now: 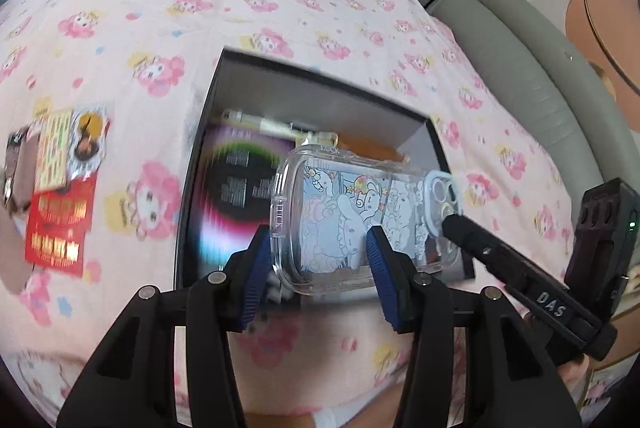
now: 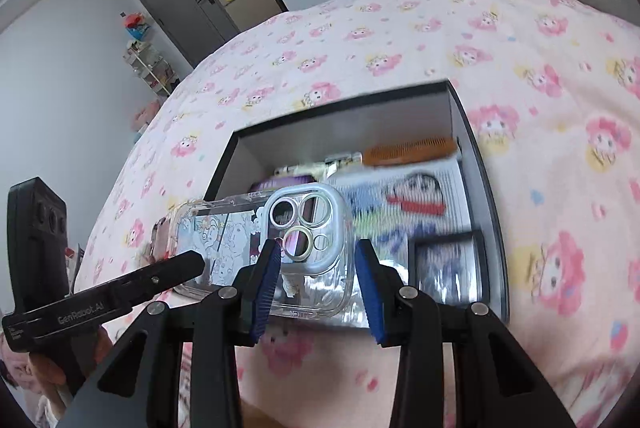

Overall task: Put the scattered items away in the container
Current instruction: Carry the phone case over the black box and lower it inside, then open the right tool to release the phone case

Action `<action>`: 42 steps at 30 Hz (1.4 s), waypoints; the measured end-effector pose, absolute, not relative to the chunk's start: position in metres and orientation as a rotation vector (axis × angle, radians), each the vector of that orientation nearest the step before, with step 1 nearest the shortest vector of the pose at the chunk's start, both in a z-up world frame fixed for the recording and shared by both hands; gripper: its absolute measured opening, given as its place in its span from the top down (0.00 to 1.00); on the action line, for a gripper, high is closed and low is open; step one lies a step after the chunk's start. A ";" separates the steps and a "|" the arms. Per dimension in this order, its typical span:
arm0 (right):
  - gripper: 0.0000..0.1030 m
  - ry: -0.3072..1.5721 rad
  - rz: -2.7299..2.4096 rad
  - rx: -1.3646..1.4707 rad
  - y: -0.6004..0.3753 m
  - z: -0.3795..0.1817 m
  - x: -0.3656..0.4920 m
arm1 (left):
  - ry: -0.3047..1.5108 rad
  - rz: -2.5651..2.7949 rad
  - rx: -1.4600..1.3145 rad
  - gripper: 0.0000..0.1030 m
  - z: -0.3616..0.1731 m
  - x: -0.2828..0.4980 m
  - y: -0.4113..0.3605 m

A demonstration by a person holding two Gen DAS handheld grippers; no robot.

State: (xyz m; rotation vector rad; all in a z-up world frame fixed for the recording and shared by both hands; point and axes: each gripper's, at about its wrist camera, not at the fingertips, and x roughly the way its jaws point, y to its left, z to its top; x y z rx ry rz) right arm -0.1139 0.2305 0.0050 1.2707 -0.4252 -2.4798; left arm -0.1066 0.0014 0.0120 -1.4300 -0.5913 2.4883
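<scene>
1. The clear phone case (image 1: 360, 220), printed with cartoon characters, hangs in the air over the near edge of the open black box (image 1: 320, 84), which sits on the pink patterned bed (image 1: 160, 28).
2. The left gripper (image 1: 318, 260) has its blue pads on either side of the case's plain end. The jaws look clenched on it, though in the left wrist view the right-hand pad lies in front of the case, so contact on that side is a judgement.
3. The right gripper (image 2: 316, 280) brackets the camera-cutout end of the phone case (image 2: 280, 248). Its left pad looks to be touching the case, but a gap shows at the right pad, so I cannot tell whether these jaws grip or merely straddle.
4. The case's long axis runs from 9 to 3 o'clock across both views, level with the box's near rim. The box interior lies at 12 o'clock from both pairs of jaws, just beyond the case.
5. Both hands are equally near, one at each end.
6. Inside the box (image 2: 352, 132) already lie an orange comb (image 2: 412, 150) at the far wall, a purple-and-black disc cover (image 1: 236, 184) and a small black picture frame (image 2: 448, 268).
7. Still out on the bed at 9 o'clock in the left view: a red envelope (image 1: 60, 228) and some cards (image 1: 54, 152).
</scene>
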 end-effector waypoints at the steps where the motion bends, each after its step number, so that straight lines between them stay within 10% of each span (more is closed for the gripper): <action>1: 0.66 -0.418 -2.478 1.279 0.230 0.006 -0.123 | -0.604 2.493 -1.422 0.53 0.015 -0.120 0.000; 20: 0.69 -0.173 -2.405 1.562 0.229 -0.053 -0.254 | -0.719 2.294 -1.737 0.53 -0.083 -0.251 0.014; 42: 0.69 -0.327 -2.165 1.636 0.237 -0.069 -0.229 | -0.648 2.304 -1.756 0.56 -0.082 -0.252 0.028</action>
